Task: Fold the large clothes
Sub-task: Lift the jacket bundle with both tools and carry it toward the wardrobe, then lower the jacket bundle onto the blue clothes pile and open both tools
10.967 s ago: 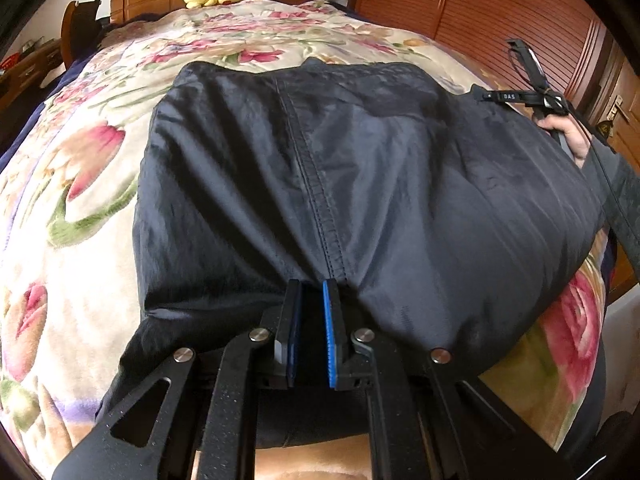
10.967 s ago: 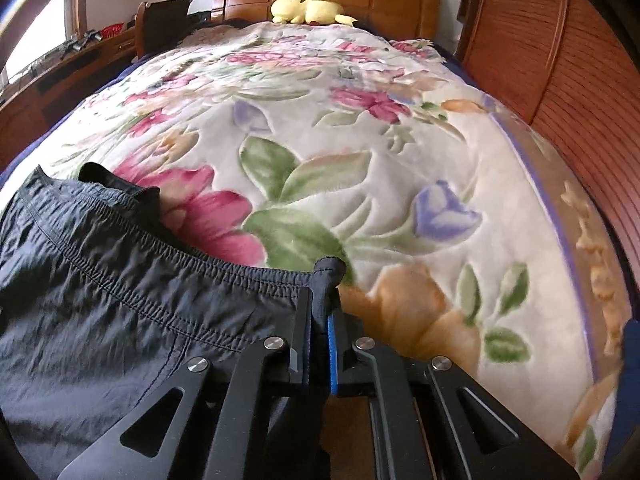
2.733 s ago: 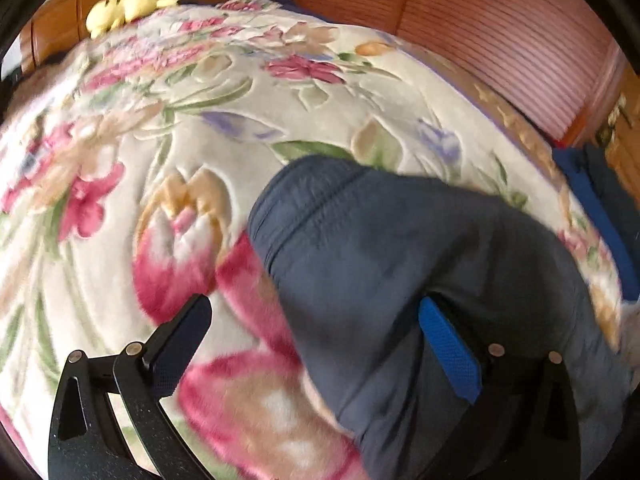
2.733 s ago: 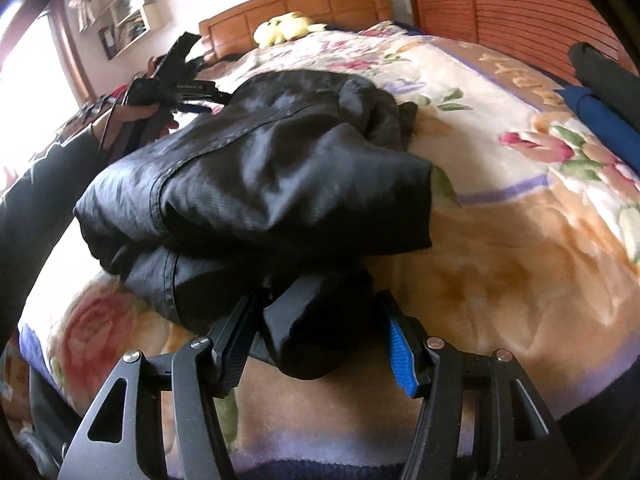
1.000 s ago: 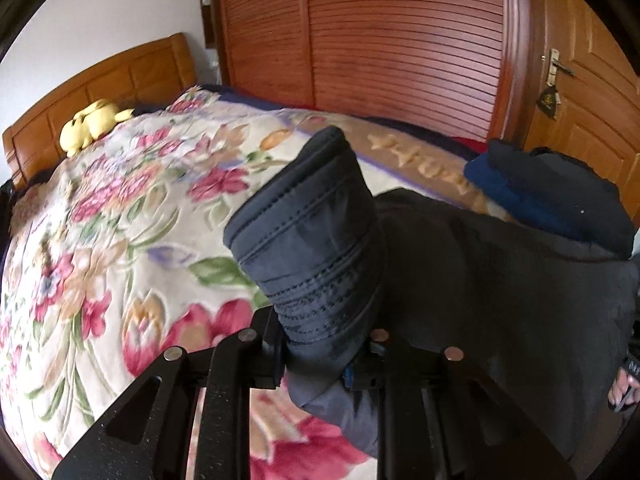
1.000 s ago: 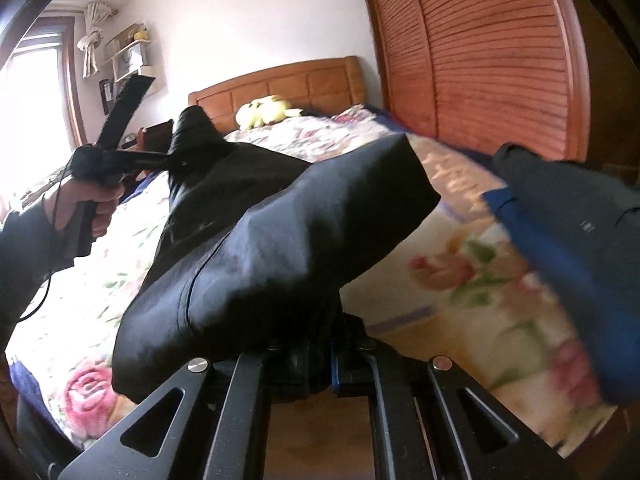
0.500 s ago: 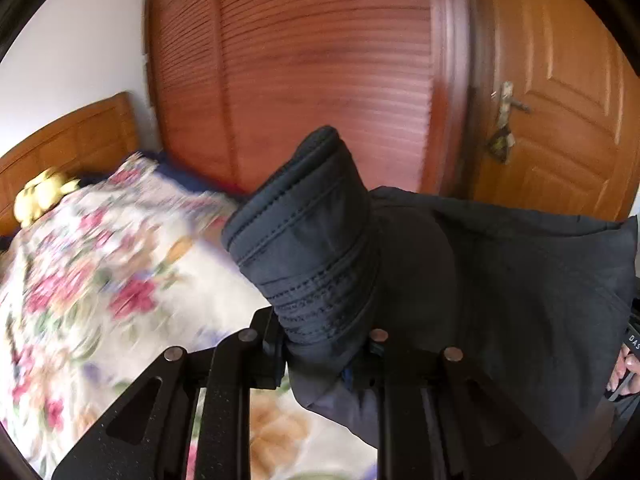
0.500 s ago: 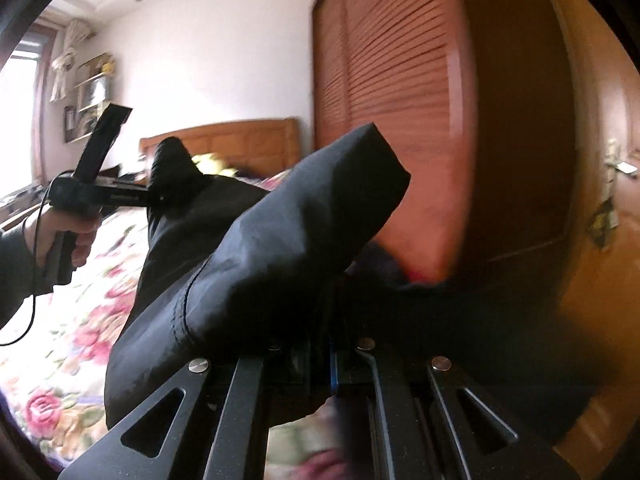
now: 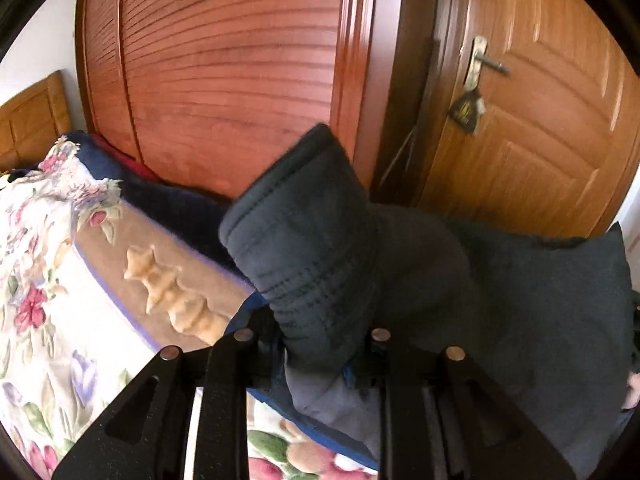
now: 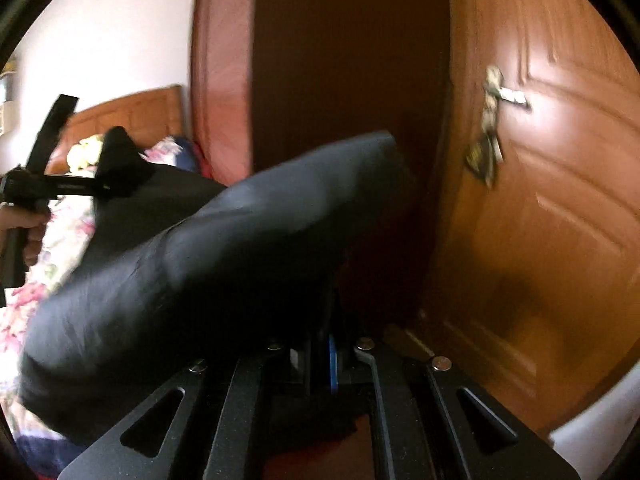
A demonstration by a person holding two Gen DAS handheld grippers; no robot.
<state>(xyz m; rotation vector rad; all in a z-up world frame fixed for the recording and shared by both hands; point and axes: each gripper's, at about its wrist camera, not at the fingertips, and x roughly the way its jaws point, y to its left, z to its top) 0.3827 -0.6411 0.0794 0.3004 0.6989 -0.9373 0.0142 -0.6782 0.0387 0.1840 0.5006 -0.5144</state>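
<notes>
The folded dark garment [image 9: 304, 240] hangs in the air between both grippers. My left gripper [image 9: 316, 344] is shut on a thick stitched end that sticks up between its fingers, and the rest of the cloth trails to the right. In the right wrist view the garment [image 10: 208, 264] bulges to the left, with my right gripper [image 10: 320, 356] shut on its near end. The left gripper [image 10: 100, 184] shows there at far left, held by a hand [image 10: 28, 232] and clamped on the far end.
The bed with its floral blanket [image 9: 48, 280] lies at the left, with dark blue cloth [image 9: 176, 204] along its far edge. A louvred wardrobe [image 9: 224, 80] stands behind it. A wooden door with a handle [image 9: 486, 62] [image 10: 506, 94] is close on the right.
Both grippers have swung to the right with the garment, away from the bed and towards the wardrobe and door. Both grips are unchanged.
</notes>
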